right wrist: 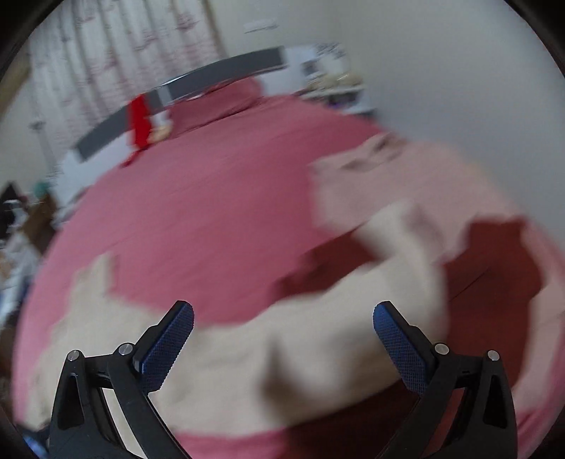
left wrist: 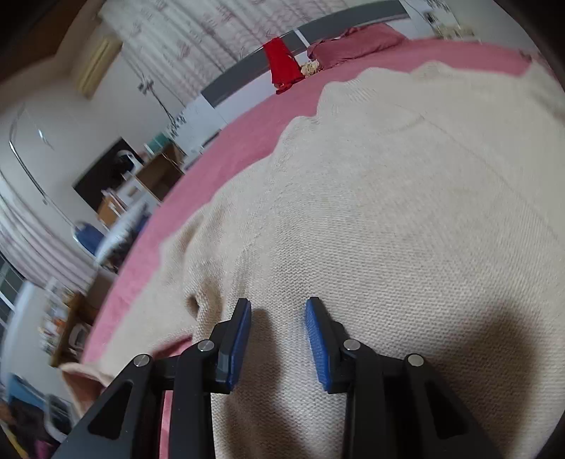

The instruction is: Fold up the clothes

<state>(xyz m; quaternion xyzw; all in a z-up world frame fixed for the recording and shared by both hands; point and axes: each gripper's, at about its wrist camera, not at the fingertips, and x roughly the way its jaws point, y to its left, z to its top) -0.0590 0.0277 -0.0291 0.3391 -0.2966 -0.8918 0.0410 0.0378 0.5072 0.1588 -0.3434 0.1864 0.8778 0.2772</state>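
One cream knit sweater (left wrist: 388, 212) lay spread on the pink bed (left wrist: 240, 141), rumpled at its edges. Two grippers over it: left gripper (left wrist: 279, 307) parted, empty; right gripper (right wrist: 282, 314) spread wide, empty.

Bed with pink cover (left wrist: 247, 116), cream knit garment (left wrist: 388, 212) spread across it, red cloth (left wrist: 282, 67) and pink pillow (left wrist: 356, 44) by the headboard

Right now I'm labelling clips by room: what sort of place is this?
Most likely a bedroom: a cream knitted garment lies spread on a pink bedspread, with a grey headboard and pale patterned curtains behind.
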